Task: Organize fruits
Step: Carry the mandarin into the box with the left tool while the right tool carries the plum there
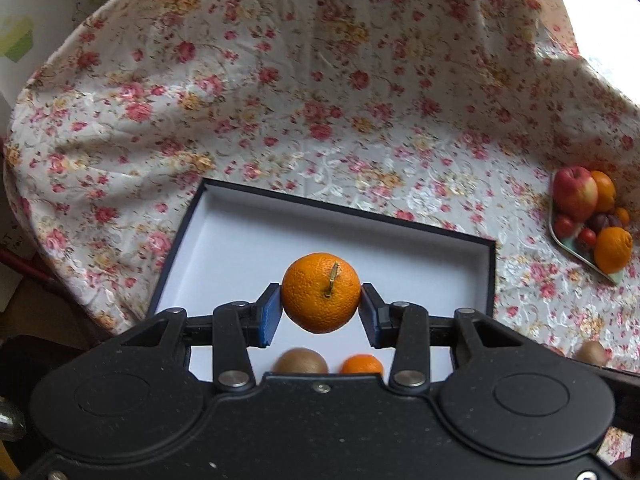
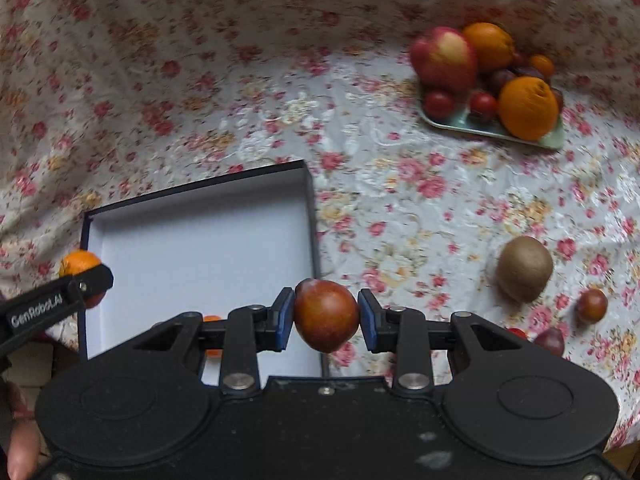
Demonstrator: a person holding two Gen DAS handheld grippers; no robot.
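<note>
My left gripper [image 1: 321,312] is shut on a mandarin [image 1: 321,292] with a short stem, held above the white inside of a dark-rimmed box [image 1: 224,248]. A kiwi [image 1: 301,361] and a small orange fruit [image 1: 362,364] lie in the box near its front. My right gripper [image 2: 326,320] is shut on a reddish-brown plum-like fruit [image 2: 326,315], just above the box's right wall [image 2: 314,240]. In the right wrist view the left gripper's finger [image 2: 90,280] shows at the box's left edge with the mandarin [image 2: 78,262] behind it.
A pale green tray [image 2: 460,122] at the back right holds an apple [image 2: 444,58], oranges [image 2: 528,108] and small red and dark fruits. On the floral cloth [image 2: 400,200] lie a kiwi [image 2: 525,269], a small brown fruit [image 2: 592,306] and a purple one [image 2: 550,342].
</note>
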